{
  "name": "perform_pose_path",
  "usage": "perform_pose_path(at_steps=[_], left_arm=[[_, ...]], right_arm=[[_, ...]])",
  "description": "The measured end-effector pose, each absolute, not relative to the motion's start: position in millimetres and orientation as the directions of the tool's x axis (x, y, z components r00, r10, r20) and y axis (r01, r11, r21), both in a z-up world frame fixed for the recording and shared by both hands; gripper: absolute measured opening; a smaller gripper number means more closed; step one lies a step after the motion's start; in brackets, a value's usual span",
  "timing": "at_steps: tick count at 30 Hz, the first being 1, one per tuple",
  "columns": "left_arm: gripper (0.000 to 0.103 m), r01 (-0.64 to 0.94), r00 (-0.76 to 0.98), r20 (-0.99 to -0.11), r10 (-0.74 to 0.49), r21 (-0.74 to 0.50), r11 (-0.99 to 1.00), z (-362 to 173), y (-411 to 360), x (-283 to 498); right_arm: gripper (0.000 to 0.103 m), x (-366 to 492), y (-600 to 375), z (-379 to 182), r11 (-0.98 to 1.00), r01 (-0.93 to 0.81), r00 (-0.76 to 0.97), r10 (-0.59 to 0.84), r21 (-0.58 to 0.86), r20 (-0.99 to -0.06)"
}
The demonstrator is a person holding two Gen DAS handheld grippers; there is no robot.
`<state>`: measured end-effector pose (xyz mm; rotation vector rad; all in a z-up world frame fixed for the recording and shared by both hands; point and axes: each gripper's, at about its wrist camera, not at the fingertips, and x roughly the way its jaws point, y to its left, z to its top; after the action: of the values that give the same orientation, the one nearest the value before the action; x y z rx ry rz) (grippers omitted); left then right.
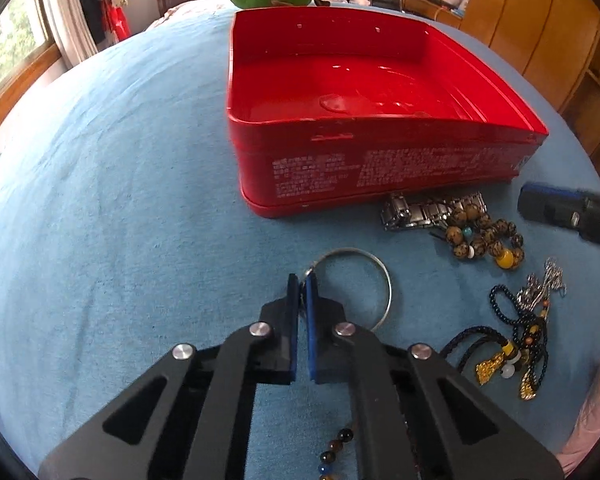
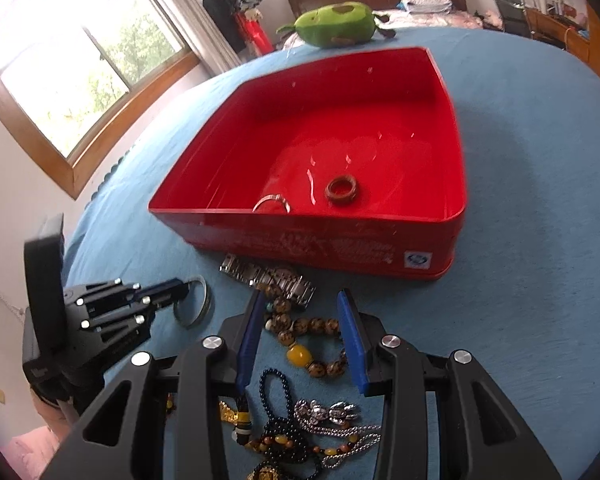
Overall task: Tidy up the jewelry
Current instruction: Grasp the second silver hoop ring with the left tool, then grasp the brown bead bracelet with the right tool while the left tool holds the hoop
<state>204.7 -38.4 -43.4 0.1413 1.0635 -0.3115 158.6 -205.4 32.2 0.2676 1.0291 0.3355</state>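
Left gripper [image 1: 303,280] fingers clenched on the rim of the silver bangle [image 1: 364,280], lying on the blue bed cover [image 1: 120,200]. Right gripper [image 2: 300,304] fingers released, straddling the brown bead bracelet [image 2: 312,332] without touching. Red tin [image 2: 340,140] beyond both fingertips holds a brown ring [image 2: 342,190].

Two near, downward views; shared tin [image 1: 380,152]

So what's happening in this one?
A person with two handheld grippers is sorting jewelry on a blue cloth into a red tin. The left gripper is shut on the rim of a silver bangle lying on the cloth. The right gripper hangs open over a brown bead bracelet. A brown ring and a silver ring already lie in the tin.
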Motion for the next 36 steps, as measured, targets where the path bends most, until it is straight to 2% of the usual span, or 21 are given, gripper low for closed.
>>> perform_pose_path(at_steps=[2, 4, 15, 17, 21, 23, 24, 36], left_arm=[[0.002, 0.304, 0.447, -0.873, -0.196, -0.058, 0.951, -42.3, -34.2, 206.3], [0.002, 0.29, 0.453, -0.871, -0.193, -0.061, 0.955, -40.4, -29.1, 207.6], [0.002, 0.298, 0.442, -0.875, -0.201, -0.068, 0.952, -38.9, -30.5, 207.5], [0.002, 0.296, 0.439, -0.876, -0.203, -0.072, 0.952, -39.1, -29.9, 208.2], [0.002, 0.294, 0.437, -0.876, -0.204, -0.075, 0.953, -39.8, -29.2, 208.1], [0.002, 0.294, 0.434, -0.876, -0.208, -0.08, 0.952, -40.1, -29.0, 209.7], [0.002, 0.294, 0.433, -0.876, -0.21, -0.083, 0.952, -40.4, -28.6, 211.0], [0.002, 0.299, 0.451, -0.856, -0.254, -0.123, 0.946, -33.0, -22.7, 207.7]], right_arm=[[0.049, 160.3, -205.0, 27.9, 0.923, -0.141, 0.46, 0.381, 0.358, -0.802], [0.05, 162.2, -203.7, 24.1, 0.924, -0.143, 0.449, 0.379, 0.354, -0.809], [0.047, 166.1, -176.5, 17.3, 0.936, -0.196, 0.432, 0.35, 0.292, -0.831], [0.036, 168.2, -172.5, 13.7, 0.936, -0.204, 0.414, 0.348, 0.287, -0.841], [0.03, 168.2, -161.4, 10.5, 0.942, -0.237, 0.414, 0.319, 0.237, -0.853], [0.015, 166.4, -161.8, 10.1, 0.935, -0.246, 0.407, 0.34, 0.256, -0.848], [0.012, 164.4, -163.0, 11.2, 0.93, -0.253, 0.405, 0.352, 0.267, -0.844], [0.011, 145.4, -200.3, 44.3, 0.866, -0.266, 0.476, 0.499, 0.422, -0.724]])
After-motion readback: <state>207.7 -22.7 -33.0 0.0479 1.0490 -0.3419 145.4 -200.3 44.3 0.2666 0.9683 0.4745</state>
